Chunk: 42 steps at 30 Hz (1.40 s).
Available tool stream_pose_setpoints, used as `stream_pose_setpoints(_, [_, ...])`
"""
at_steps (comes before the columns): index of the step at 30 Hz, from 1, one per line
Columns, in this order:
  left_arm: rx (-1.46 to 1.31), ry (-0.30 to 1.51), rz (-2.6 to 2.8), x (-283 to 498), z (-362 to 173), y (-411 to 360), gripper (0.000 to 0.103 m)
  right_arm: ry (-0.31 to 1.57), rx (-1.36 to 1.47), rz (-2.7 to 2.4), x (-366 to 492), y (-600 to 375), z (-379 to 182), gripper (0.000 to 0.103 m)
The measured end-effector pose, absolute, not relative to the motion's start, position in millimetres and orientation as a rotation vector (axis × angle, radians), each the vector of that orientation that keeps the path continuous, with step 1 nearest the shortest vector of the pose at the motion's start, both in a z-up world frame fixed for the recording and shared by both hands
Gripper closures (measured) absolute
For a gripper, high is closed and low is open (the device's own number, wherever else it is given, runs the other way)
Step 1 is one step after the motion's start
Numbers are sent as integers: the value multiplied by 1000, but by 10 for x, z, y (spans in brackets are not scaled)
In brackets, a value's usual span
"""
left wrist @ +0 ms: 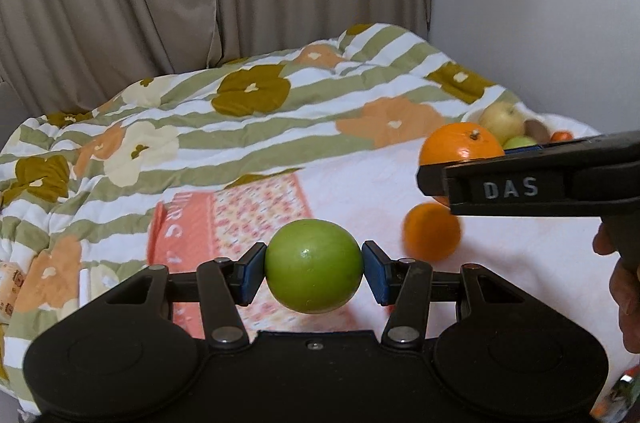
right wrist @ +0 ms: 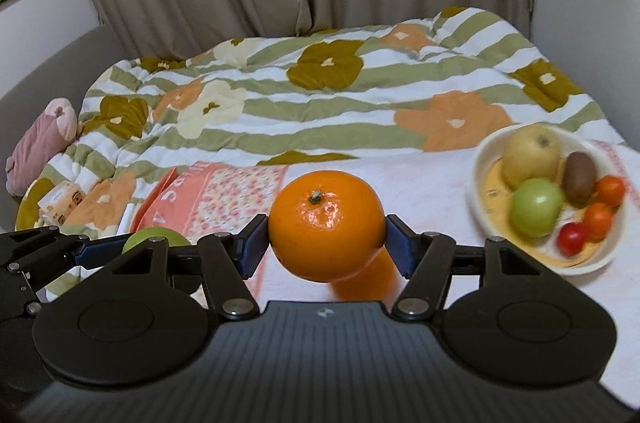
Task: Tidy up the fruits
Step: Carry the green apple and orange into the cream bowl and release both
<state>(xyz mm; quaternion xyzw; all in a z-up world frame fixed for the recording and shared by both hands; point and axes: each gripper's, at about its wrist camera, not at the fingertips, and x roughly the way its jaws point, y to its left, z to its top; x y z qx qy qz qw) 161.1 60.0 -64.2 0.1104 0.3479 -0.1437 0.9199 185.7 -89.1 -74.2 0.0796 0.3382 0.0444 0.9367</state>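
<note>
Fruits fill the white bowl [right wrist: 520,265] right of the right claw [right wrist: 327,235]: pear, kiwi, green apple, small tomatoes. Right claw grips an orange [right wrist: 326,225]; left claw [left wrist: 314,267] grips a green apple [left wrist: 313,265].

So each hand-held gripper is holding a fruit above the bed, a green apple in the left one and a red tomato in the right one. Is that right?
Not quite. The left hand-held gripper does hold the green apple, but the right hand-held gripper holds an orange, not a red tomato. The right wrist view shows it clamped between the blue pads.
</note>
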Motion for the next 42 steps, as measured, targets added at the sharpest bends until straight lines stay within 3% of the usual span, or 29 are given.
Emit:
stream_pose_setpoints(16, [180,693,-345,1563,-370,-684,47,671,191,5,1578,-2599,-443,26])
stream_pose_setpoints(27, [161,738,-380,1763,-662,-1614,47,713,177,-16,1744,-3627,-702,26])
stream_pose_setpoints(40, [207,788,-381,1922,-1021,-2175,47,741,176,22,1932,-3912,-930,26])
stream_pose_setpoints(41, [207,792,-379,1923,-1034,-2187,45,742,177,24,1940,-3924,-937,26])
stream_pose_setpoints(42, [207,781,-376,1908,-1029,-2199,35,742,178,25,1943,-3930,-938,26])
